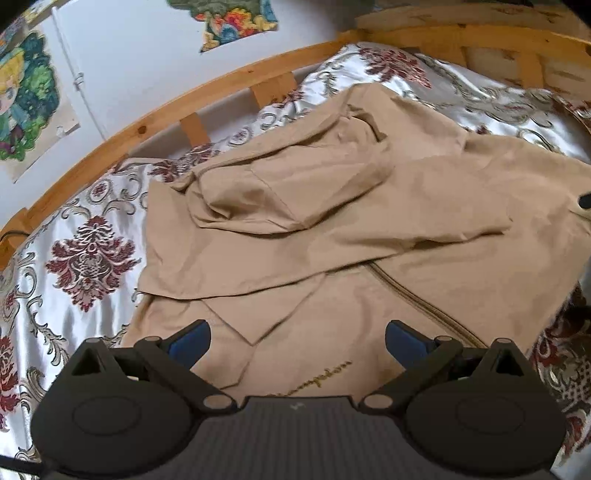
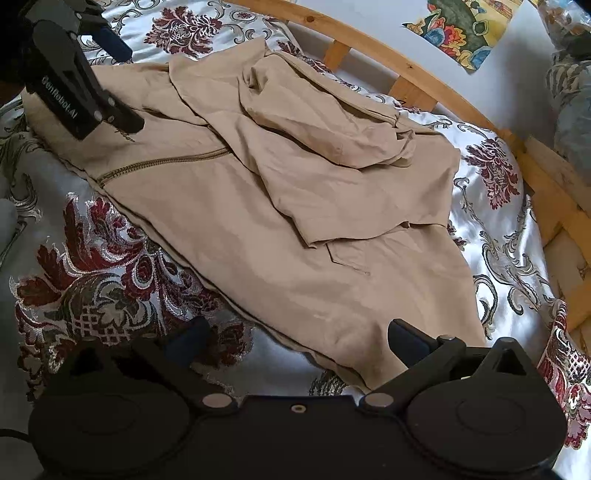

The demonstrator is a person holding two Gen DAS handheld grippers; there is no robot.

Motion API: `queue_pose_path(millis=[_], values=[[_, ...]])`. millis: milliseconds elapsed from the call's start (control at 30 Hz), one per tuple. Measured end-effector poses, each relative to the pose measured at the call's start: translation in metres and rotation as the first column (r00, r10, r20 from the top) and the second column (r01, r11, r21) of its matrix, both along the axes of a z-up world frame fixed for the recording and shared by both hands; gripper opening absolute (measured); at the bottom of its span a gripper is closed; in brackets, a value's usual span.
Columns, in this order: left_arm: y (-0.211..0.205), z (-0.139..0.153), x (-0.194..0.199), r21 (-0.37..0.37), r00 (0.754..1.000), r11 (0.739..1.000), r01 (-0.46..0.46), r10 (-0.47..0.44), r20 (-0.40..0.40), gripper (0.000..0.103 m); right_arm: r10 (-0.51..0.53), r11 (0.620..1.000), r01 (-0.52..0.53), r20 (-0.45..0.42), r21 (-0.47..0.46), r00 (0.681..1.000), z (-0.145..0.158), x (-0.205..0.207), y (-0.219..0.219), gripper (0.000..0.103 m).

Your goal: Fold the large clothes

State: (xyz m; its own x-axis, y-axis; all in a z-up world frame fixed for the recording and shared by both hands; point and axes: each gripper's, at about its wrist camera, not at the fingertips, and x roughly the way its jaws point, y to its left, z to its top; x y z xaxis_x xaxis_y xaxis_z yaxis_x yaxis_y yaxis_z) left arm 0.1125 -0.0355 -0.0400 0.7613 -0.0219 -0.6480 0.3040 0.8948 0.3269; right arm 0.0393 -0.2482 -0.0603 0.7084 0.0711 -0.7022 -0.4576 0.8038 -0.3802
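Clearly legible is "GenRobot.AI" in white on the black side of the left hand-held gripper [image 2: 110, 74], seen only in the right wrist view, w/ the first letter not fully sharp. Gold script embroidery [image 1: 325, 373] sits on the tan hoodie [image 1: 332, 206] just ahead of that gripper in the left wrist view, too small and inverted to read. The hoodie lies spread across the middle of the bed, over a silver bedspread [image 1: 85, 251] w/ maroon damask motifs; its hood and one sleeve are folded in over the body, and the zipper [image 2: 162, 162] runs diagonally toward the near edge. Left hand-held gripper [image 1: 297, 341]: fingers wide apart, hovering over the chest area, holding nothing. Right hand-held gripper [image 2: 295, 341]: fingers also spread, at the hoodie's hem corner near the bed edge; its right pad [image 2: 406, 341] is over the fabric, the left pad over the bedspread, no clamp visible. The wooden bed rail [image 1: 155, 110] curves along the far side. Both views show a colourful cut-out picture [image 2: 465, 26] on the white wall; the left view alone shows a cartoon-figure poster [image 1: 26, 99], the right view alone a bluish bundle [image 2: 572, 103] at the far corner, contents can't tell.
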Motion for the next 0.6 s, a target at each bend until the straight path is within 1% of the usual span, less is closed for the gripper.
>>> queue_pose_path(millis=[167,300,400,467,533,600], values=[[0.007,0.007,0.006,-0.018,1.000,1.000,-0.017,0.017,0.006,0.102,0.017,1.000,-0.016,0.030,-0.023,0.999,-0.001,-0.002,0.004,0.102],[0.008,0.008,0.004,-0.046,1.000,0.999,0.003,-0.003,-0.002,0.102,0.055,0.996,-0.049,0.086,-0.070,0.995,-0.005,-0.005,0.010,0.102],[0.010,0.007,-0.003,-0.097,0.998,0.994,0.054,-0.057,-0.032,0.102,0.086,0.992,-0.073,0.126,-0.104,0.988,-0.009,-0.008,0.016,0.102],[0.011,0.007,-0.010,-0.132,0.993,0.986,0.103,-0.109,-0.040,0.102,0.119,0.986,-0.099,0.161,-0.132,0.980,-0.011,-0.010,0.020,0.102],[0.011,0.008,-0.019,-0.155,0.984,0.974,0.168,-0.176,-0.033,0.102,0.145,0.982,-0.116,0.202,-0.149,0.969,-0.010,-0.010,0.022,0.102],[0.008,0.007,-0.028,-0.164,0.971,0.960,0.229,-0.238,-0.037,0.102,0.167,0.981,-0.140,0.224,-0.131,0.960,-0.007,-0.010,0.024,0.097]])
